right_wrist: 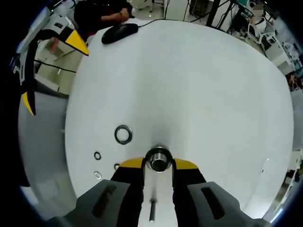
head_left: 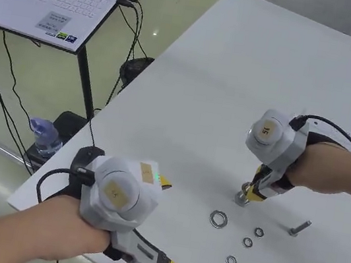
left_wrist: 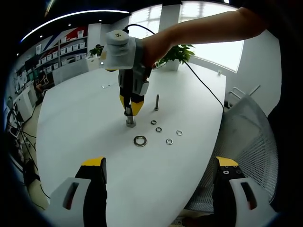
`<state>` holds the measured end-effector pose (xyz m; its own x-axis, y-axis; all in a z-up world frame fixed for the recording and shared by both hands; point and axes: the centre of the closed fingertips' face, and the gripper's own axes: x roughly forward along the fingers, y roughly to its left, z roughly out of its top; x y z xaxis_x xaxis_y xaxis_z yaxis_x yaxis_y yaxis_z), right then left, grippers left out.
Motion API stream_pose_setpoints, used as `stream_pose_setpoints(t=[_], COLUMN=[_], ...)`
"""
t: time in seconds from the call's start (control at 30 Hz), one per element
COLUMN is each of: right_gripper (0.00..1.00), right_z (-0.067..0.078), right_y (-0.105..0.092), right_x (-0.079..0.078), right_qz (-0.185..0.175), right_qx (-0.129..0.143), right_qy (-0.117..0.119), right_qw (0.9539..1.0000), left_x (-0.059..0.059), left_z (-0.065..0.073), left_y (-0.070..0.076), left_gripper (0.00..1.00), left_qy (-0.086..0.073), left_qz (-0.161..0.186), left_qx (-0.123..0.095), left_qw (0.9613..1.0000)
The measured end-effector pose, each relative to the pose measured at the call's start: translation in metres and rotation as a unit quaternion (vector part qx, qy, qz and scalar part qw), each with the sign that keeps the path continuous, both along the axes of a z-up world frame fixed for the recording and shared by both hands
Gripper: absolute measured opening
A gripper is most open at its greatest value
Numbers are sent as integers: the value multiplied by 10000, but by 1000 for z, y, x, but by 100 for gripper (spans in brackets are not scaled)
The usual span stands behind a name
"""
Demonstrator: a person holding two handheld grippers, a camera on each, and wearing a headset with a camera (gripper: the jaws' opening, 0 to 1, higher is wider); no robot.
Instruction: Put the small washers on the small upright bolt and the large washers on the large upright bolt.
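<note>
steel bolt (right_wrist: 158, 159) clamped in right gripper (right_wrist: 158, 164); large washer (right_wrist: 123, 134) loose

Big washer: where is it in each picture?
Head view: the big washer lies low, right of middle.
Left gripper view: the big washer lies near the middle.
Right gripper view: the big washer lies left of middle.
Shared landmark: the large bolt between the jaws of the right hand-held gripper; the washer lies just beside it.
</note>
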<state>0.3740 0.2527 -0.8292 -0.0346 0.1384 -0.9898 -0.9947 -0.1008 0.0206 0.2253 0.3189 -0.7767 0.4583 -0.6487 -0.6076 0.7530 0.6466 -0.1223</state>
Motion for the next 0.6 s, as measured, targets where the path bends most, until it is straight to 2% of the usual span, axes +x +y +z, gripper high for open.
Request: stream_pose_setpoints(t=[0.13, 0.27, 0.6], right_gripper=[22, 22, 22], right_z=[-3, -8, -23], right_y=[0, -1, -4], right_x=[-1, -1, -1], right_qz=[-57, -120, -189], right_qx=[9, 24, 18], right_qy=[-4, 29, 22], right_qw=[10000, 9999, 9998], left_x=[-1, -1, 4], left_z=[0, -1, 2], left_y=[-3, -3, 1], left_gripper=[93, 93, 91], left_qy=[32, 14, -24], left_qz=[-11, -56, 44], left_qx=[-51, 12, 5], left_qw=[10000, 10000, 10000])
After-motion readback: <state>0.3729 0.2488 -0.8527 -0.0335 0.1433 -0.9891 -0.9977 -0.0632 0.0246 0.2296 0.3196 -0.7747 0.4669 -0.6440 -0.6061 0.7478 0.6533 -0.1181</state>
